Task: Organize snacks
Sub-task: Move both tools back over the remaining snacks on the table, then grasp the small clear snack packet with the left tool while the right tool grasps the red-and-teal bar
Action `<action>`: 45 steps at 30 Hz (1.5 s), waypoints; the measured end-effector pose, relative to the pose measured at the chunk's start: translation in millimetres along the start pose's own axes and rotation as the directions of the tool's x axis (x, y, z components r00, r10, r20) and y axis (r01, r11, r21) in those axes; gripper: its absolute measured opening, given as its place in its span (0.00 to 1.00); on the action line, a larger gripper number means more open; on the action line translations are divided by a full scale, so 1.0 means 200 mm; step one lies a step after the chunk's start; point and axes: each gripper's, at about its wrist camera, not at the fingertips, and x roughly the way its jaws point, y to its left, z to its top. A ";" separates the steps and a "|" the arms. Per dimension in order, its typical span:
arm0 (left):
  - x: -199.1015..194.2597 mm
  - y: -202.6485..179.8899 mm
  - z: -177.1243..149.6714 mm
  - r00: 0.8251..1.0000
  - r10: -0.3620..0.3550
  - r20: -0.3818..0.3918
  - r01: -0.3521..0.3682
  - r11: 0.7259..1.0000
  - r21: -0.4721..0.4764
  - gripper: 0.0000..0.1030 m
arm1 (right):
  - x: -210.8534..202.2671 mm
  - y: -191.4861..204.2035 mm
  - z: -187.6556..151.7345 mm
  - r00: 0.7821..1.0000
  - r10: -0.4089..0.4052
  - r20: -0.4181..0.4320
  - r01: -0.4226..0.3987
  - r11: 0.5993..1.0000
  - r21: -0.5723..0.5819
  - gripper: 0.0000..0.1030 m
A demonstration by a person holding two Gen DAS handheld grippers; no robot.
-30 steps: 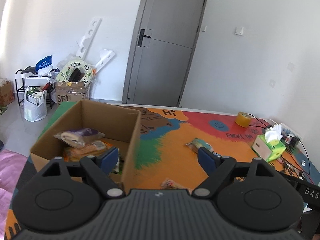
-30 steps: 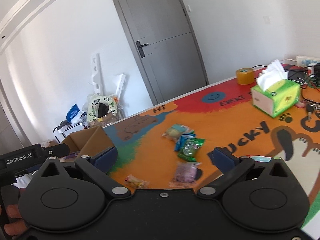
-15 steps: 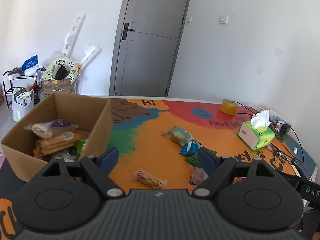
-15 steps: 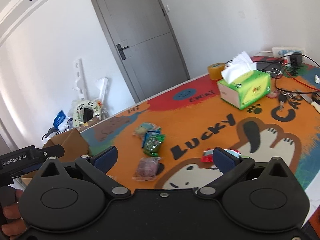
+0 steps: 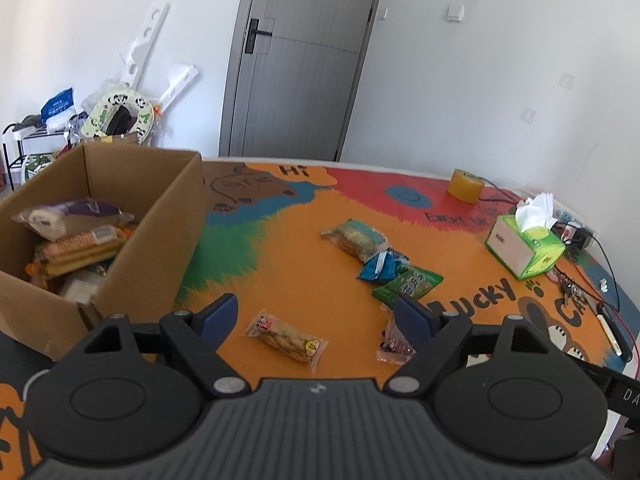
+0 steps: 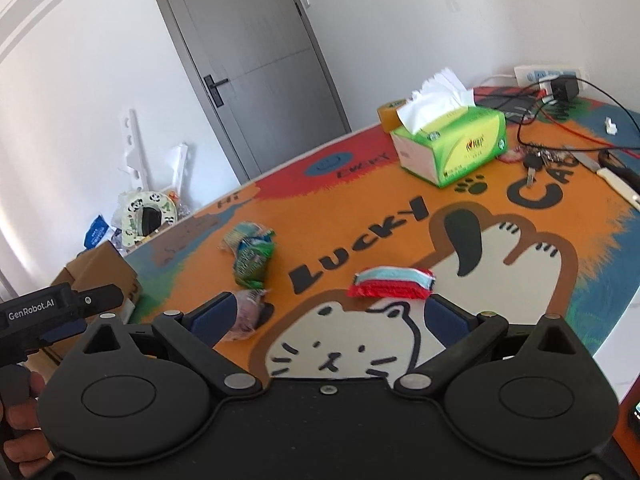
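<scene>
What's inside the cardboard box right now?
Inside the cardboard box: a purple-and-white packet on top, ridged biscuit packs beneath. Anything lower is covered by them and the near wall.

White walls point(image 5: 460, 92) face me, with a closed grey door point(image 5: 296, 60) in the corner. Daylight brightens the room. To my left, a black rack point(image 5: 24, 148) stands beside piled clutter.

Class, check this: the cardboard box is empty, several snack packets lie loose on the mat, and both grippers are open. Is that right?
Not quite. The cardboard box is not empty: the left wrist view shows packets already inside. The loose snack packets on the mat and the open left gripper and right gripper are right.
</scene>
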 end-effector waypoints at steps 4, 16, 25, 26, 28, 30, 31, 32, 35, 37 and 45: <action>0.06 0.00 -0.03 1.000 -0.005 -0.031 0.004 1.000 -0.002 0.80 | 0.06 -0.03 -0.03 0.999 -0.001 -0.037 0.001 1.000 0.016 0.91; 0.25 0.00 -0.08 0.992 -0.023 -0.127 0.021 1.000 -0.016 0.61 | 0.20 -0.03 -0.07 0.997 -0.015 -0.078 0.014 1.000 -0.013 0.83; 0.34 -0.01 -0.09 0.988 -0.027 -0.155 0.024 0.999 -0.025 0.45 | 0.26 -0.08 0.00 0.997 -0.041 -0.067 0.042 0.999 0.015 0.80; 0.34 0.00 -0.09 0.988 -0.027 -0.154 0.022 0.999 -0.029 0.45 | 0.26 -0.08 0.00 0.997 -0.042 -0.067 0.043 0.999 0.016 0.80; 0.35 0.00 -0.08 0.987 -0.027 -0.157 0.021 0.999 -0.037 0.45 | 0.28 -0.09 0.01 0.997 -0.044 -0.067 0.046 0.999 0.021 0.80; 0.36 0.00 -0.07 0.987 -0.025 -0.160 0.019 0.999 -0.043 0.45 | 0.29 -0.10 0.03 0.997 -0.042 -0.064 0.044 0.999 0.031 0.80; 0.36 0.01 -0.06 0.987 -0.024 -0.160 0.017 0.999 -0.046 0.46 | 0.30 -0.10 0.03 0.997 -0.044 -0.063 0.046 0.998 0.032 0.81; 0.36 0.01 -0.06 0.987 -0.024 -0.161 0.016 0.999 -0.047 0.47 | 0.31 -0.10 0.04 0.997 -0.044 -0.062 0.046 0.998 0.032 0.81; 0.36 0.03 -0.06 0.988 -0.014 -0.156 0.007 0.999 -0.047 0.47 | 0.34 -0.10 0.06 0.997 -0.047 -0.060 0.049 0.998 0.028 0.79; 0.36 0.05 -0.06 0.988 -0.002 -0.152 -0.006 0.999 -0.049 0.47 | 0.35 -0.12 0.07 0.997 -0.049 -0.058 0.051 0.998 0.029 0.78; 0.37 0.08 -0.05 0.990 0.017 -0.141 -0.025 0.998 -0.053 0.47 | 0.37 -0.10 0.06 0.996 -0.068 -0.052 0.068 0.998 -0.005 0.80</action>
